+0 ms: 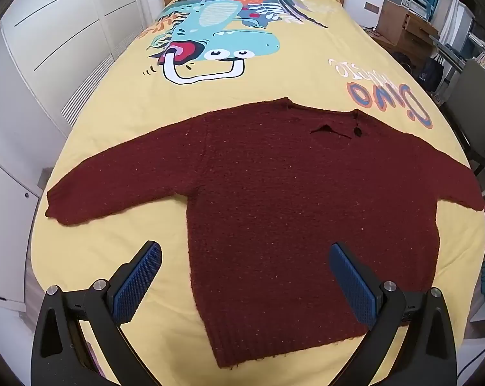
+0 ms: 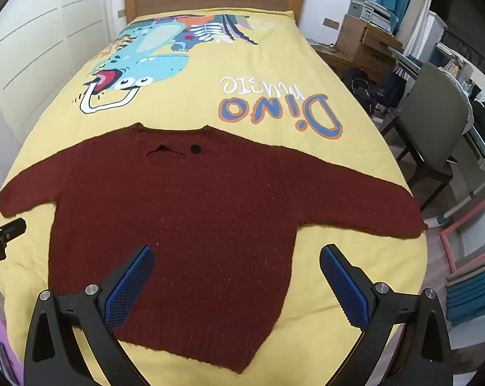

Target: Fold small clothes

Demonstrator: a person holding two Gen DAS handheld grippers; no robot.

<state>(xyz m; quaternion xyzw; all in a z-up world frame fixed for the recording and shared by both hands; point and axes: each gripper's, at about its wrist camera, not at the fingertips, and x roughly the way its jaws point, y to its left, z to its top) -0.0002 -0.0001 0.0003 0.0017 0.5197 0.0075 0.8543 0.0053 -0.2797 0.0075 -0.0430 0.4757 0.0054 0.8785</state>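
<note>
- The maroon sweater [image 1: 274, 199] lies flat and face up on the yellow bed cover [image 1: 306, 74], filling the middle of both wrist views, with both sleeves spread wide and the hem nearest you at the bottom of each frame.
- Your left claw [image 1: 245, 276] hangs wide open and holds nothing; its left pad is over bare cover, its right pad over the sweater's body, near the lower left side seam.
- Your right claw [image 2: 236, 276] is equally wide open and empty, above the lower right part of the body.
- No fold is made yet, so I judge the first step is bringing a sleeve across the chest.
- Take the left sleeve [image 1: 91, 193] near its cuff, at the left edge of the left wrist view, and the right sleeve [image 2: 371, 206] likewise, at the right of the right wrist view.
- Pinch only the knit: the cover beneath is soft and could come up with it.
- Lift low and lay each sleeve straight, keeping the neckline [image 2: 168, 157] centred.
- The knit looks thick and springy, so press each fold flat before letting go.
</note>
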